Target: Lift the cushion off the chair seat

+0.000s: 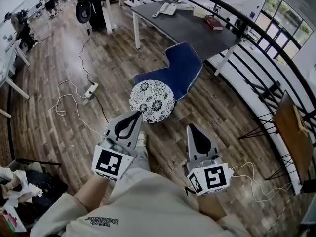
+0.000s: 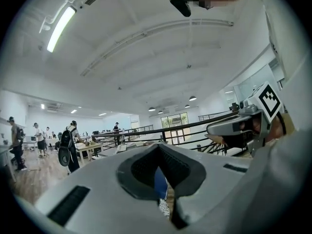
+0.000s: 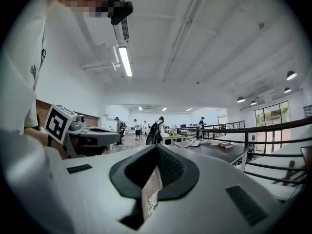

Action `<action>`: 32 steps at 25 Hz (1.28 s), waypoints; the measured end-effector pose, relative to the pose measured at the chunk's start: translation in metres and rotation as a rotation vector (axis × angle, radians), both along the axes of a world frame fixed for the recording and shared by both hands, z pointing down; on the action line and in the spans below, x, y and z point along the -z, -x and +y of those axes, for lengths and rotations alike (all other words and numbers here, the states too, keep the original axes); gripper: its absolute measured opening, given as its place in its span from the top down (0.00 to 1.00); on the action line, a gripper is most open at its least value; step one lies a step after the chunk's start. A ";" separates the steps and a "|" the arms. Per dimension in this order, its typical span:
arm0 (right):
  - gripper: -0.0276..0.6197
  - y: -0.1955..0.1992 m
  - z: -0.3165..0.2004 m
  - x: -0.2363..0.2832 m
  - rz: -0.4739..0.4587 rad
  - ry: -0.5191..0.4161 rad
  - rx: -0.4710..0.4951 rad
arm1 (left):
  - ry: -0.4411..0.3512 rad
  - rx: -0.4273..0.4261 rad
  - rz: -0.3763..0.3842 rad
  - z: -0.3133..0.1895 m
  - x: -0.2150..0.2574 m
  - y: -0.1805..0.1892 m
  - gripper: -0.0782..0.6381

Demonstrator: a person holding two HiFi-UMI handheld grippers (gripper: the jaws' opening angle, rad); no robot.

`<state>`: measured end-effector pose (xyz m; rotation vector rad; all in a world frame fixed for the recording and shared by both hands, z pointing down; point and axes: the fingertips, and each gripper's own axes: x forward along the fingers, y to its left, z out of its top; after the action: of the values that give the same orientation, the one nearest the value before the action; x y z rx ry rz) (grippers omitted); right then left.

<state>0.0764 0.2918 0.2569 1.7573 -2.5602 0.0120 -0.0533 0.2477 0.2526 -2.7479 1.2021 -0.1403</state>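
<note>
Centrally: patterned cushion (image 1: 152,101) on blue chair (image 1: 185,68) seat; desk (image 1: 192,27) behind, upper frame; power strip (image 1: 92,89) at left. Lower frame: left gripper (image 1: 135,114), right gripper (image 1: 192,128), jaws closed, empty, short of cushion.

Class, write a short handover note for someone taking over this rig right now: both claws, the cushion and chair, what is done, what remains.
Left claw: shut, empty, held short of the chair.
Right claw: shut, empty, likewise.
The round black-and-white floral fabric cushion lies on the blue padded chair, on its seat, untouched.
Done: nothing lifted. Left: open both claws, reach the cushion, grip, lift it off.
</note>
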 end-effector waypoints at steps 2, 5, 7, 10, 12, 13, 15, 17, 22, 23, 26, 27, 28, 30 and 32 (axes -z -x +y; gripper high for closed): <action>0.95 0.002 -0.026 0.005 0.005 0.001 0.005 | -0.004 -0.013 0.007 -0.023 0.006 -0.003 0.88; 0.95 0.003 -0.066 0.011 0.004 0.008 0.004 | 0.005 -0.028 0.000 -0.058 0.010 -0.006 0.88; 0.95 0.005 -0.094 0.012 0.002 0.013 0.004 | -0.002 -0.060 0.004 -0.082 0.014 -0.007 0.88; 0.95 0.013 -0.136 0.013 0.000 0.021 0.002 | -0.019 -0.124 0.003 -0.115 0.018 -0.008 0.88; 0.95 0.019 -0.164 0.015 0.004 0.021 -0.004 | -0.019 -0.136 -0.008 -0.141 0.018 -0.006 0.88; 0.95 0.021 -0.179 0.016 0.008 0.021 -0.009 | -0.014 -0.137 -0.002 -0.155 0.019 -0.004 0.88; 0.95 0.024 -0.206 0.018 0.011 0.022 -0.023 | 0.001 -0.147 0.032 -0.183 0.020 -0.001 0.88; 0.95 0.026 -0.231 0.021 0.014 0.022 -0.040 | 0.003 -0.178 0.065 -0.207 0.023 0.001 0.88; 0.95 0.031 -0.289 0.024 0.023 0.024 -0.077 | 0.000 -0.214 0.056 -0.267 0.025 0.006 0.88; 0.95 0.032 -0.299 0.025 0.023 0.023 -0.083 | 0.007 -0.218 0.056 -0.278 0.025 0.008 0.88; 0.95 0.034 -0.328 0.029 0.023 0.017 -0.098 | 0.008 -0.238 0.057 -0.308 0.028 0.009 0.88; 0.95 0.035 -0.336 0.030 0.023 0.016 -0.100 | 0.004 -0.243 0.051 -0.316 0.029 0.010 0.88; 0.95 0.037 -0.344 0.031 0.021 0.016 -0.099 | 0.002 -0.244 0.037 -0.324 0.029 0.011 0.88; 0.95 0.041 -0.358 0.034 0.001 0.018 -0.084 | 0.009 -0.225 0.003 -0.342 0.025 0.017 0.88; 0.95 0.046 -0.373 0.038 -0.024 0.014 -0.067 | 0.032 -0.195 0.014 -0.360 0.023 0.021 0.88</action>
<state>0.0307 -0.0808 0.2189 1.8485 -2.5100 0.0528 -0.0742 -0.1126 0.2299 -2.8779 0.9356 -0.1203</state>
